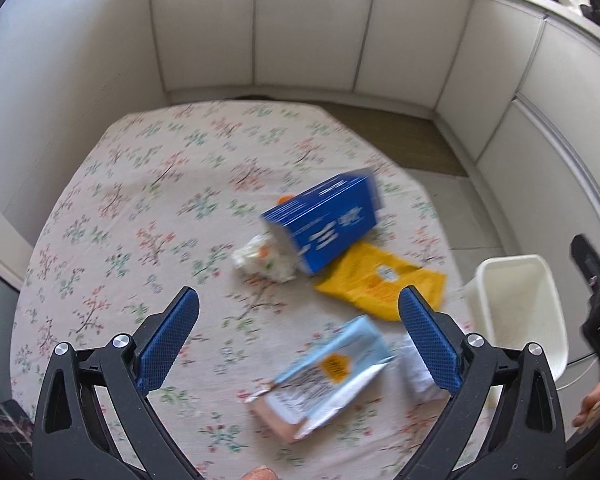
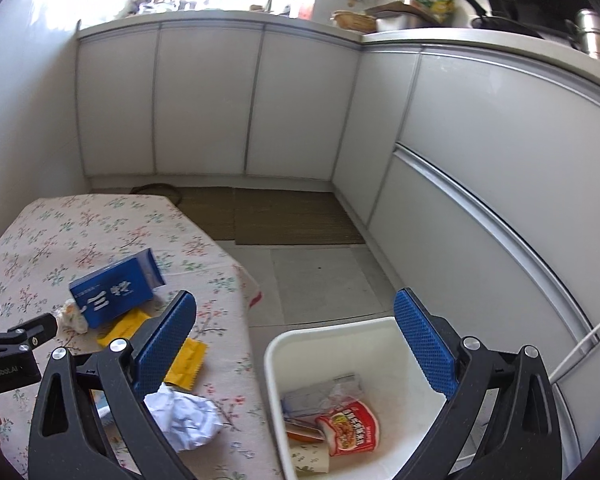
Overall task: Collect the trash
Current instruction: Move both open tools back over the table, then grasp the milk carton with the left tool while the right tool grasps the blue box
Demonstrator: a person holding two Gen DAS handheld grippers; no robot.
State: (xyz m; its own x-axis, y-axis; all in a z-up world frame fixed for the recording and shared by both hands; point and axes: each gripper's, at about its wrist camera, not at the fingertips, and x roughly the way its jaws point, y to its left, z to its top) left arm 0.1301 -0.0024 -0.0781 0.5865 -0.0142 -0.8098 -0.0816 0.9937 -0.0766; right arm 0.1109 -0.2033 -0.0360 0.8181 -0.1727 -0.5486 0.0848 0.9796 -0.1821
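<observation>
Crumpled paper (image 2: 186,420) near tablecloth (image 2: 236,320) edge

On the counter (image 1: 140,184), a box (image 1: 324,220) lies far, with a crumpled wrapper (image 1: 266,258) left of it, a pouch (image 1: 380,280) near-right, and a packet (image 1: 324,376) nearest. The bin (image 2: 284,360) stands on the floor to the right, holding trash (image 2: 348,428).

left claw (image 1: 298,306): fingers spread, empty | right claw (image 2: 296,310): fingers spread, empty

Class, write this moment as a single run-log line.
left gripper: open, empty | right gripper: open, above white bin | bin: holds trash | table: blue box, yellow packet, crumpled paper uncollected
</observation>
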